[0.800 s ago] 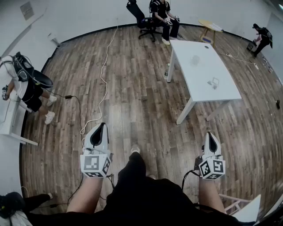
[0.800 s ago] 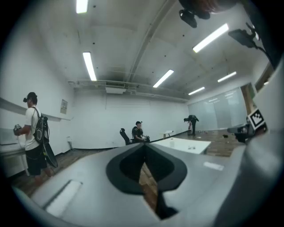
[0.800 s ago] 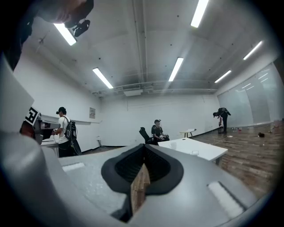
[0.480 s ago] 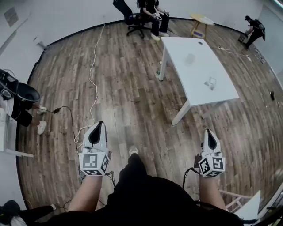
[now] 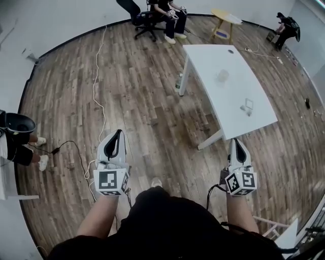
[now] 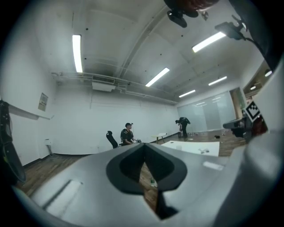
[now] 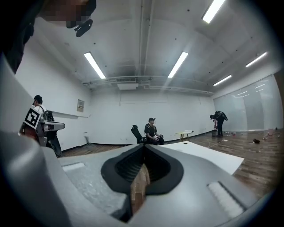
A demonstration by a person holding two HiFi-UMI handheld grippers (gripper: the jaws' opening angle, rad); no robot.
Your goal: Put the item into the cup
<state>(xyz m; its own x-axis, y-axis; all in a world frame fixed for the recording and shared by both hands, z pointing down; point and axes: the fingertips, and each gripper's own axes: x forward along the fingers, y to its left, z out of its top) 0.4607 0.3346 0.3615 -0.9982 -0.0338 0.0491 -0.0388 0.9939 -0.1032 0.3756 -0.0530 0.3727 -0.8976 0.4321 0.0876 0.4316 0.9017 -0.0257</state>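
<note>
both grippers are held level over the wooden floor (image 5: 147, 117). the left gripper (image 5: 119, 134) has its jaws together with nothing between them, seen tip to tip in its own view (image 6: 143, 146). the right gripper (image 5: 236, 142) likewise has its jaws closed and empty (image 7: 143, 148). the white desk (image 5: 205, 58) stands ahead of the right jaws, well apart from them and off to the right of the left jaws. on it lie a pale round thing (image 5: 222, 76) and, nearer the jaws, a small squarish thing (image 5: 248, 104); which is the cup is too small to tell. a seated person (image 5: 170, 10) is far ahead.
</note>
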